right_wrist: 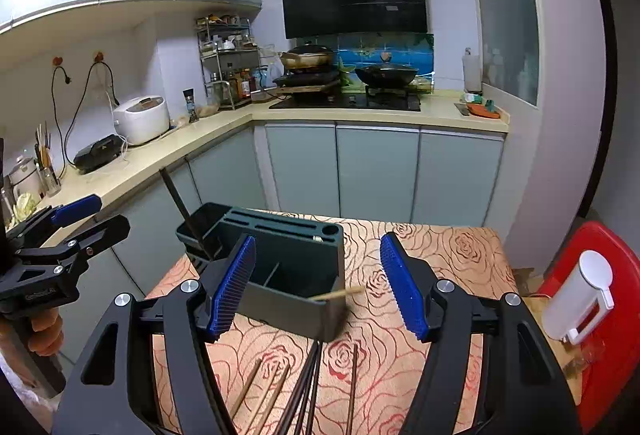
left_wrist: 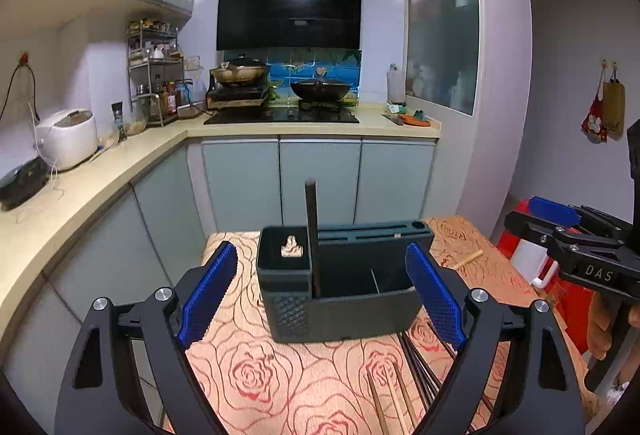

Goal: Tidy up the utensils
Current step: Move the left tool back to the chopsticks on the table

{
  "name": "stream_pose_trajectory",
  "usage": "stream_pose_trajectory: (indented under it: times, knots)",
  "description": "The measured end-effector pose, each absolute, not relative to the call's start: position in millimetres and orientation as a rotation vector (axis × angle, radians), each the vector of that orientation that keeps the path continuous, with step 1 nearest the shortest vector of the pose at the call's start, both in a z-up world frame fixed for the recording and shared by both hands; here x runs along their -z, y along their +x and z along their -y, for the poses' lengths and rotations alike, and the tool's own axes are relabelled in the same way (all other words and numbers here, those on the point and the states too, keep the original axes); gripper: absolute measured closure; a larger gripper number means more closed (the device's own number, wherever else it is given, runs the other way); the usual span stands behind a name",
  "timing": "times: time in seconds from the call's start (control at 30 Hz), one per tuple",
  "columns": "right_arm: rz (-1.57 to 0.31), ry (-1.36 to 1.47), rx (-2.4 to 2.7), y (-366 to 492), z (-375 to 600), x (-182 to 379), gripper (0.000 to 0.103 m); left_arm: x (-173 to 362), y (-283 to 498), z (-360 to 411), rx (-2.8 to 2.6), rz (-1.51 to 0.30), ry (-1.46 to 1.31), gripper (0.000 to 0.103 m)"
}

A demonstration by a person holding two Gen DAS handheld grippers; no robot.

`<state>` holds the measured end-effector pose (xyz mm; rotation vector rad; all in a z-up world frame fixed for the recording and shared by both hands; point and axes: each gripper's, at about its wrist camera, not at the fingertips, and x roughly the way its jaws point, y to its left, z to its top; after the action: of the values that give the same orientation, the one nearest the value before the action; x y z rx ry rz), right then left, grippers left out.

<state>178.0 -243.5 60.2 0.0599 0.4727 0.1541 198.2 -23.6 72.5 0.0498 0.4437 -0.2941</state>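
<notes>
Left tongs (left_wrist: 322,293) agape, utensil holder (left_wrist: 344,287) just beyond.

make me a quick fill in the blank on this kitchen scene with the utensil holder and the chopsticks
1. One dark chopstick stands upright in the dark ____.
2. The loose chopsticks lie on a cloth printed with ____.
3. The pads on the fingers of both grippers are ____ in colour.
4. The left gripper holds ____.

Missing words: utensil holder; roses; blue; nothing
</notes>
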Motion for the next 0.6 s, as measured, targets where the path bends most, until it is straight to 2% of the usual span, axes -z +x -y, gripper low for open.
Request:
stream_pose_trajectory:
  times: [0.6]
  knots:
    - [-0.471,0.015,-0.104,86,244,5,0.035,12,114,2,0.243,-0.532,0.088,0.02]
